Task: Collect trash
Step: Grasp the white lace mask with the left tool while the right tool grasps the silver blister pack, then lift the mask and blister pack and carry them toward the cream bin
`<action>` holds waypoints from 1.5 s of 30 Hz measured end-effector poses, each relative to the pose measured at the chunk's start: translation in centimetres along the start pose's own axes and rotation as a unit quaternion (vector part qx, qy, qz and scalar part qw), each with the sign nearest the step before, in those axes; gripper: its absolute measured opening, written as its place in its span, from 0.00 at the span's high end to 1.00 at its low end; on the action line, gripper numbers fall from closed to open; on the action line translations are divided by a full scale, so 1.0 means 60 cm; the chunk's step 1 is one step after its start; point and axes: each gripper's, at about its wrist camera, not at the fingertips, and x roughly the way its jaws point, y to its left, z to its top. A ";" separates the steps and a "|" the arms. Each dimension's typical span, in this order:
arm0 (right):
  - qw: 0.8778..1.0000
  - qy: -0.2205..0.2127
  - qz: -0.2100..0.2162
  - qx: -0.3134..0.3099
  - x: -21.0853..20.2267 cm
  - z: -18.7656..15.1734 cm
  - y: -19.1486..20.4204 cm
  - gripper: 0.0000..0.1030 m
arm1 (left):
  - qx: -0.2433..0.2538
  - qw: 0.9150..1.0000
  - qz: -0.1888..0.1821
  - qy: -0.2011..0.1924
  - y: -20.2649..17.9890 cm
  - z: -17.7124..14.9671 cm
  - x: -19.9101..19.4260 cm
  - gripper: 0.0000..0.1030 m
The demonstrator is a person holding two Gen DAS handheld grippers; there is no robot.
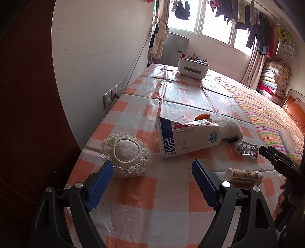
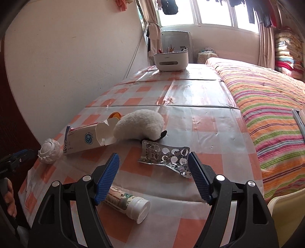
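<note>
left wrist view: left gripper [image 1: 152, 183] with two blue ribbed pads spread wide, nothing between them, over the near end of the table [image 1: 167, 200]. counted on the orange-and-white checked plastic cloth: one torn-open cardboard medicine box [image 1: 187, 139], white and blue, on its side at 12 o'clock; one round lace-edged crochet cover [image 1: 124, 153] at 10 o'clock, touching the left pad; one foil blister pack [image 1: 246, 148], crinkled, pockets burst, at 2 o'clock; one cylindrical tablet tube [image 1: 243, 177] lying flat at 3 o'clock; one fluffy white plush [image 1: 229, 126] behind the box; one small orange fruit [image 1: 203, 116]. one white organizer box [image 1: 192, 67] with pens at the far end. right gripper [image 1: 266, 152] enters at 3 o'clock, tips just beside the blister pack; cannot tell its spread here.

right wrist view: right gripper [image 2: 153, 177] jaws apart, the blister pack [image 2: 165, 157] lying flat between the pad tips, near the right pad. tablet tube [image 2: 129, 203], white cap, at 7 o'clock under the left pad. striped bed [image 2: 266, 114] flanks the table at 2 o'clock; one window [image 2: 209, 11] with hung laundry at 12 o'clock.
</note>
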 end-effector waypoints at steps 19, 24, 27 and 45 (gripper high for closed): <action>0.995 0.093 0.025 -0.016 0.104 0.017 -0.014 0.87 | -0.036 0.999 0.014 0.036 0.035 0.004 0.053 0.20; 0.995 0.087 0.043 -0.028 0.089 0.009 0.006 0.87 | -0.062 0.997 0.023 0.033 0.045 0.014 0.061 0.20; 0.995 0.081 0.054 -0.026 0.078 0.005 0.014 0.87 | -0.078 0.996 0.027 0.034 0.049 0.023 0.070 0.20; 0.993 0.047 0.102 0.023 -0.002 -0.001 -0.013 0.86 | -0.158 0.983 0.039 0.086 0.085 0.029 0.148 0.54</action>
